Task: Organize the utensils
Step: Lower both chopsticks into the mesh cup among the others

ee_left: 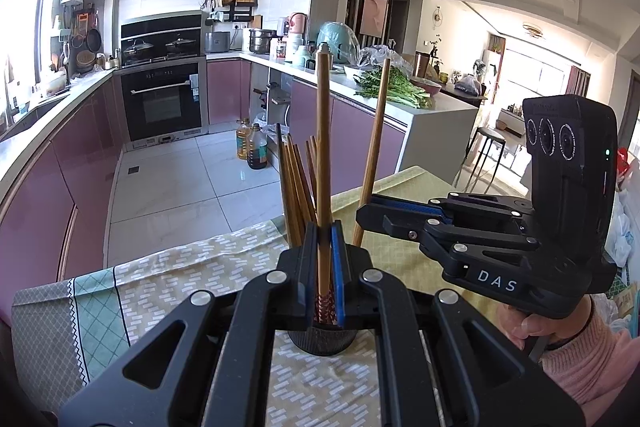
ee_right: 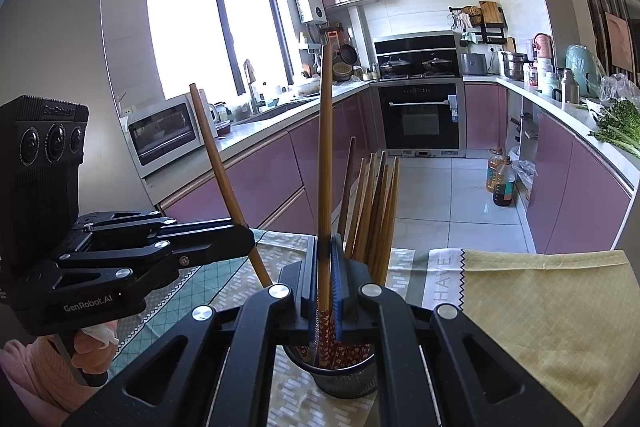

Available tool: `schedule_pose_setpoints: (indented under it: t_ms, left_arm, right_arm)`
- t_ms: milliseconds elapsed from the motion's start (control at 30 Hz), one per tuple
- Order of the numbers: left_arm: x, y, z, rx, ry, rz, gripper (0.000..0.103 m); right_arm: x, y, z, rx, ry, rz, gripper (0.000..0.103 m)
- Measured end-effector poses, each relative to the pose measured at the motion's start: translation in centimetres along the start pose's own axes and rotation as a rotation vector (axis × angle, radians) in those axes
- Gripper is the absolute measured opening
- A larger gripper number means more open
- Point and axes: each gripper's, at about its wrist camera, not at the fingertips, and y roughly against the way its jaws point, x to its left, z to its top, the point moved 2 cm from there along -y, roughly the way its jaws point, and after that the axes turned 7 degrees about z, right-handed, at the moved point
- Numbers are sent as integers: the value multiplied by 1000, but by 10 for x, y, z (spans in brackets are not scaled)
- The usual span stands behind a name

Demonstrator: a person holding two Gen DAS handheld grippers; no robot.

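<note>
So the desk [ee_right: 540,307] is covered with patchwork cloth: yellow-green panels, a teal diamond panel toward its left side, and a white-brick print running down the middle. Behind its far edge is a kitchen with pink-purple cabinets [ee_right: 260,171], a built-in oven [ee_right: 420,115], a big window and a microwave [ee_right: 164,131] on the counter, plus two oil bottles [ee_left: 252,145] on the tiled floor.

A black mesh cup [ee_right: 344,375] sits on the brick-print strip near the desk's near edge, holding a bundle of wooden chopsticks [ee_right: 376,211]. I count roughly seven or eight standing in it, hard to be exact since they overlap.

Both tongs are clamped tight, each on a single chopstick. The left gripper [ee_left: 323,251] pinches its chopstick [ee_left: 322,147] between its blue pads, nearly upright, with the patterned red lower end dipping into the cup. The right gripper [ee_right: 323,267] has its own chopstick [ee_right: 325,155] squeezed the same way, also upright with the red end over the cup. In each wrist view the other gripper comes in from the side, its stick leaning outward. A hand in a pink sleeve [ee_left: 580,359] holds each handle.

That's two grippers, two held chopsticks and one cup.
</note>
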Motion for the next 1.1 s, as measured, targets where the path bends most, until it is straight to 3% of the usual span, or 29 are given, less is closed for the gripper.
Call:
schedule_pose_setpoints:
  t_ms: [1100]
  left_arm:
    - [-2,-22,-15,60,-3,-6,8]
  right_arm:
    - [-13,-15,-16,46,-31,0,6]
